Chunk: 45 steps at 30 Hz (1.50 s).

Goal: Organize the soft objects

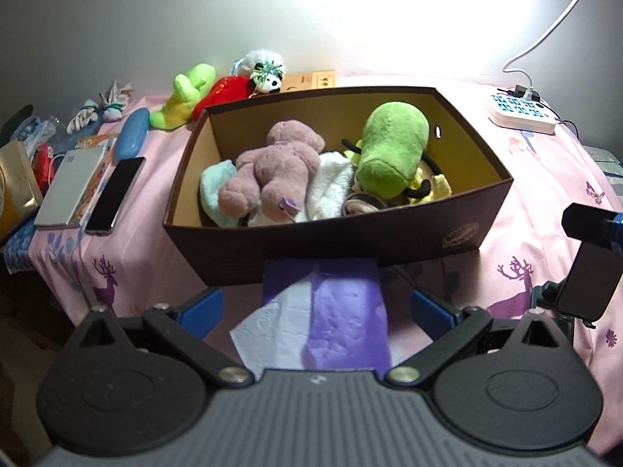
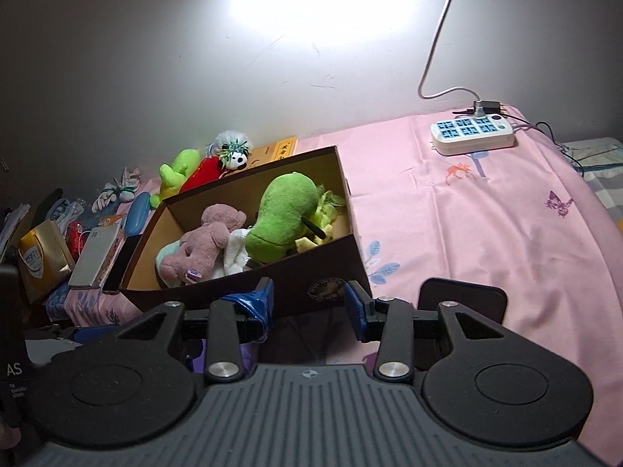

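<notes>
Two hand-held grippers, both in front of the brown box (image 1: 389, 233) on the pink sheet (image 2: 486, 225). Left hand-held gripper (image 1: 317, 307) jaws spread wide, nothing clamped; purple tissue pack (image 1: 342, 311) lies between its fingers, white tissue poking out, touching neither pad. Right hand-held gripper (image 2: 309, 303) also open and empty, fingertips just at the box's near wall. Inside the box: pink bear (image 1: 272, 167) face down on a white towel (image 1: 331, 186), mint cloth (image 1: 214, 186) to its left, green plush (image 1: 389, 148) to the right over yellow bits. Behind the box, outside it: lime plush (image 1: 187, 95), red plush (image 1: 224, 91), small panda (image 1: 266, 78). Left of box: phone (image 1: 117, 194), notebook (image 1: 70, 186), blue case (image 1: 132, 134). Power strip (image 2: 473, 134) far right, well apart.
</notes>
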Each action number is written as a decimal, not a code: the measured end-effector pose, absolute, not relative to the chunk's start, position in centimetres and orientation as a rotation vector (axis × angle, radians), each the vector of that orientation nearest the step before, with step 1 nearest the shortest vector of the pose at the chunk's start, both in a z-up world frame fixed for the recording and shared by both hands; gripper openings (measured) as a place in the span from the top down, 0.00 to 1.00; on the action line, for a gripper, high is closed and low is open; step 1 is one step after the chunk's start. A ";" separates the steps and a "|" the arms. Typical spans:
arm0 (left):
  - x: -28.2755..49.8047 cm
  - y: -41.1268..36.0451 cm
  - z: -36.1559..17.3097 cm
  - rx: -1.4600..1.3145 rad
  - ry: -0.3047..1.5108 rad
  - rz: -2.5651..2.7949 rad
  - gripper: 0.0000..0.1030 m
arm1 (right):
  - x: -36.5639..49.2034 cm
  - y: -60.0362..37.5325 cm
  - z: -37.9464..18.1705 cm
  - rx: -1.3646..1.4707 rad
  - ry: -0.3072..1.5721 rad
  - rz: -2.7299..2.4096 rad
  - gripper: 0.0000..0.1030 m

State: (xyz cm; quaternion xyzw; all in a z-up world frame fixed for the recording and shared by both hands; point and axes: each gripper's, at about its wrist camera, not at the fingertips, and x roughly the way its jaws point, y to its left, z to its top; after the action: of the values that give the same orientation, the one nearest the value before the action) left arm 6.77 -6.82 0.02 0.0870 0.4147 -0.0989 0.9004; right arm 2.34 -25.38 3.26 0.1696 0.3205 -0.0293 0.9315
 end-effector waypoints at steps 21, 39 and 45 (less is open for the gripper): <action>-0.4 -15.6 -3.5 0.308 1.012 -0.220 0.02 | -6.2 -32.0 -2.0 0.365 0.885 -0.197 0.77; -1.5 -15.5 -4.8 0.324 1.136 -0.137 0.02 | -5.3 -31.0 -3.7 0.318 1.055 -0.140 0.77; -1.3 -14.8 -4.0 0.309 1.115 -0.090 0.02 | -4.7 -30.7 -3.4 0.323 1.058 -0.114 0.76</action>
State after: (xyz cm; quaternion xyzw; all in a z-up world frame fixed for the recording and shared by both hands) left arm -1.27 -14.77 -4.03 0.1461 0.5268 -0.0426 0.8362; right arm -4.71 -30.73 -3.41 0.1534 0.5023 -0.0542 0.8493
